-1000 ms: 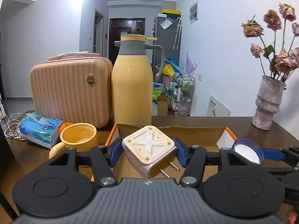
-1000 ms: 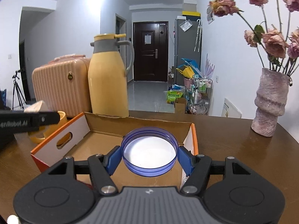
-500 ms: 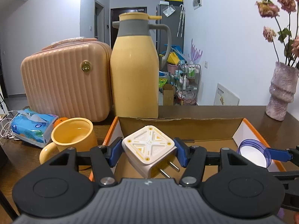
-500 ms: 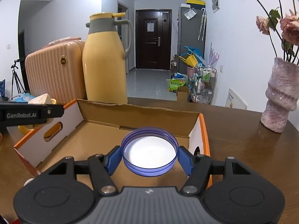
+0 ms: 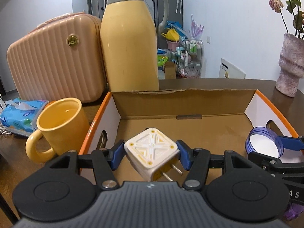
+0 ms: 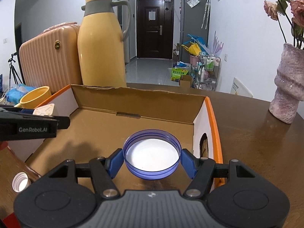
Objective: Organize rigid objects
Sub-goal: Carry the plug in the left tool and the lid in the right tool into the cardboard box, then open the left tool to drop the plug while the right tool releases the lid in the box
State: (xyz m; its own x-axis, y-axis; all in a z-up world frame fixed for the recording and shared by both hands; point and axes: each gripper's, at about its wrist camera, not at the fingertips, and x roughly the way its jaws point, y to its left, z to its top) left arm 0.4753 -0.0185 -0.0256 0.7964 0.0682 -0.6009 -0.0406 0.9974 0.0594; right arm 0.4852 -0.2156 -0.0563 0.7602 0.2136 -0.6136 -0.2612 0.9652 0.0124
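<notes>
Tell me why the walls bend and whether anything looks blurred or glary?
Left wrist view: fisheye bows the box rim and darkens the corners; plug sharp, the far clutter soft. Right wrist view: same bending, doorframe curves; lid crisp with a shadow on the box floor beneath, soft sheen on the jug.

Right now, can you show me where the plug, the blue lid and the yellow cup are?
plug [image 5: 151,148], left wrist view, its white top face.
blue lid [image 6: 152,154], right wrist view, its white inside.
yellow cup [image 5: 62,125], left wrist view, its side wall.

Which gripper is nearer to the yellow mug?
Left. The left gripper is over the box's left side, beside the yellow mug; the right gripper is over the box's right side, farther away.
</notes>
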